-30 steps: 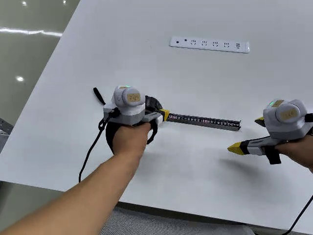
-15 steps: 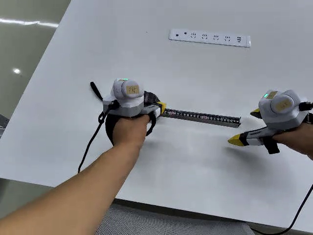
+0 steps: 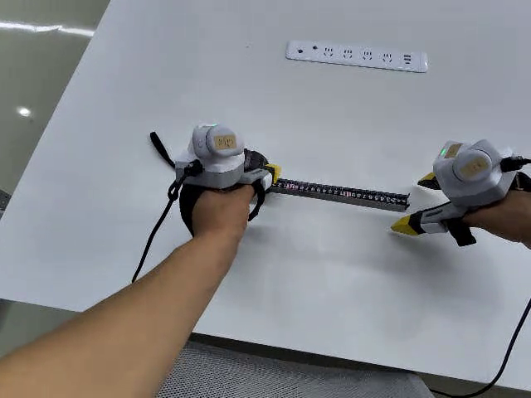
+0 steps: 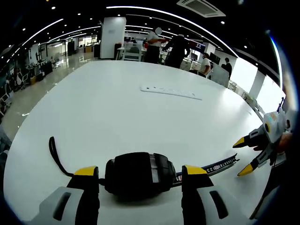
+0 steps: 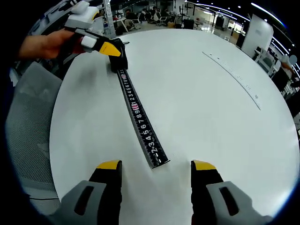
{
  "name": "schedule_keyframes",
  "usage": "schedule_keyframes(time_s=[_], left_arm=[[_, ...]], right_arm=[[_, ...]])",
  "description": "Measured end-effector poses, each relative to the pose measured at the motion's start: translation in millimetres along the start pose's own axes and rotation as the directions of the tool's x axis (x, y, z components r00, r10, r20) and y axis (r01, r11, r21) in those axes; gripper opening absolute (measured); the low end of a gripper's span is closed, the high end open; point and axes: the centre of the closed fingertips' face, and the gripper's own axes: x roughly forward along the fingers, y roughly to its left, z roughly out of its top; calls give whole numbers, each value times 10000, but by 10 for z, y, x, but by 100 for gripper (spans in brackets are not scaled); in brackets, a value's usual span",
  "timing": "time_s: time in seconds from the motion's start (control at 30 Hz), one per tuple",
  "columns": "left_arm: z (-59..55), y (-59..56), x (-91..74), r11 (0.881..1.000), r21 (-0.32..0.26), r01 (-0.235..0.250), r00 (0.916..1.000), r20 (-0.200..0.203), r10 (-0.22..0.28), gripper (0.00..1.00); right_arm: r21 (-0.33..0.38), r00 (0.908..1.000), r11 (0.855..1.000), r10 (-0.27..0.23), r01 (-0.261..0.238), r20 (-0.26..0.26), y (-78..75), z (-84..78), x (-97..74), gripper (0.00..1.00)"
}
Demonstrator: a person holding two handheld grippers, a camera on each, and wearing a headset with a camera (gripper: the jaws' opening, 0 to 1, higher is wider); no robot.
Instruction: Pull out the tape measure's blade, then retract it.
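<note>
The black tape measure case (image 4: pixel 139 173) sits between the yellow-tipped jaws of my left gripper (image 4: pixel 140 169), which is shut on it. In the head view this left gripper (image 3: pixel 267 176) presses the case (image 3: pixel 255 161) on the white table. The blade (image 3: pixel 340 193) lies pulled out flat to the right, and its numbered face (image 5: pixel 139 117) runs toward my right gripper (image 5: pixel 157 165). The hooked blade end (image 5: pixel 159 161) rests just ahead of the right jaws, between them and untouched. My right gripper (image 3: pixel 415 201) is open at the blade end (image 3: pixel 406 199).
A white power strip (image 3: pixel 357 56) lies at the far side of the table (image 3: pixel 332 282). The case's black wrist strap (image 3: pixel 158 145) trails left. A black cable (image 3: pixel 153 240) hangs off the near edge. Several people stand in the background (image 4: pixel 168 44).
My right gripper has moved up and left, so its open jaws now flank the blade end. The left gripper, case and blade length stay the same.
</note>
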Motion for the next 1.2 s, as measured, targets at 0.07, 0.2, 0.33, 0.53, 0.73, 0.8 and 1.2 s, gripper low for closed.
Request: schedule_keyframes(time_s=[0.07, 0.2, 0.33, 0.53, 0.73, 0.8, 1.2], left_arm=[[5, 0, 5, 10000, -48, 4, 10000, 30, -4, 68], [9, 13, 15, 10000, -51, -8, 10000, 64, 8, 64], [3, 21, 18, 10000, -64, 3, 10000, 53, -3, 63], [-8, 3, 42, 10000, -13, 76, 10000, 20, -76, 61], [-7, -2, 36, 10000, 24, 93, 10000, 8, -93, 61], [-6, -2, 35, 9999, 17, 112, 9999, 11, -112, 61], [-1, -5, 40, 9998, 16, 207, 9998, -11, -207, 61]], right_arm=[[-185, 10000, 9998, 74, -74, -23, -4, 0, 12, 54], [-582, 9993, 9976, 360, -363, -57, 6, -14, 43, 51], [-1069, 9990, 9933, 433, -444, -126, -2, -26, 63, 47], [-1752, 9981, 9826, 616, -621, -82, -6, 2, 85, 41], [-2155, 9964, 9728, 827, -851, -204, -4, 13, 84, 34], [-2179, 9957, 9716, 888, -920, -246, -10, 14, 84, 31], [-2567, 9889, 9551, 1387, -1476, -527, -13, 16, 79, 13]])
